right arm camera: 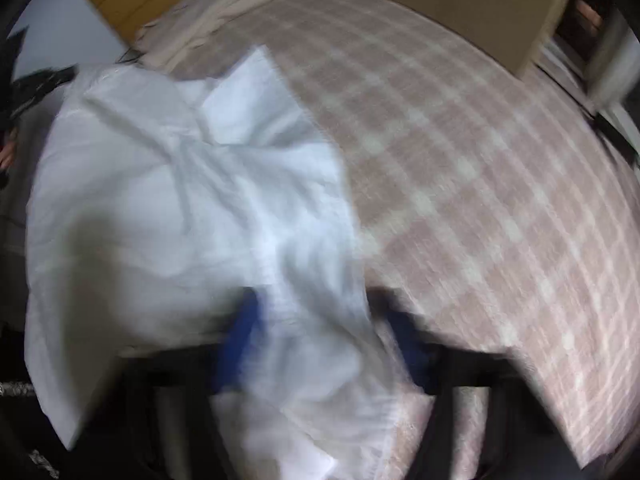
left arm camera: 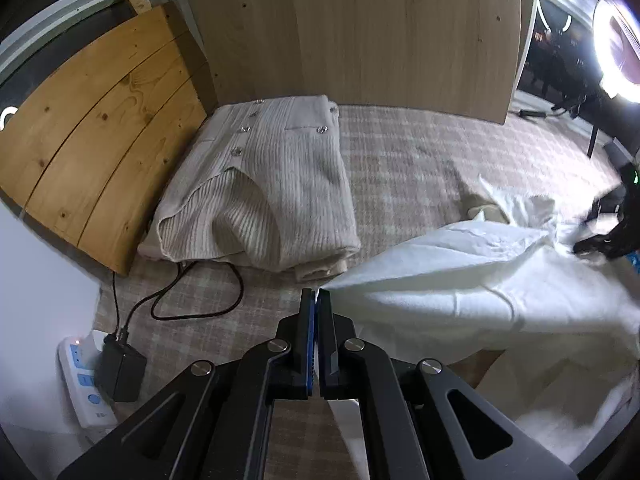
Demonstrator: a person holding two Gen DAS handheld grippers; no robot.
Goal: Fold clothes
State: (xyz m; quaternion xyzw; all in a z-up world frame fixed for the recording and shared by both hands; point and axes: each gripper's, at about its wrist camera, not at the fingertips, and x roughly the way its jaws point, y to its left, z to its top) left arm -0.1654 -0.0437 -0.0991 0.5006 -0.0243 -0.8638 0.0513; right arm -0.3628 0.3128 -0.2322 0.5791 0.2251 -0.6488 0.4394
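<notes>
plaid bedspread, folded knit cardigan parked far left, out of the way.
left gripper pinched on white garment corner; right gripper jaws apart, cloth between, grip unclear through blur.

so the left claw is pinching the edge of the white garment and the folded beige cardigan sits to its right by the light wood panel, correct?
One thing is off: the folded beige cardigan sits to the left of the white garment, not its right, as the left wrist view shows. The left claw does pinch the white garment's edge, and the cardigan lies by the light wood panel.
</notes>
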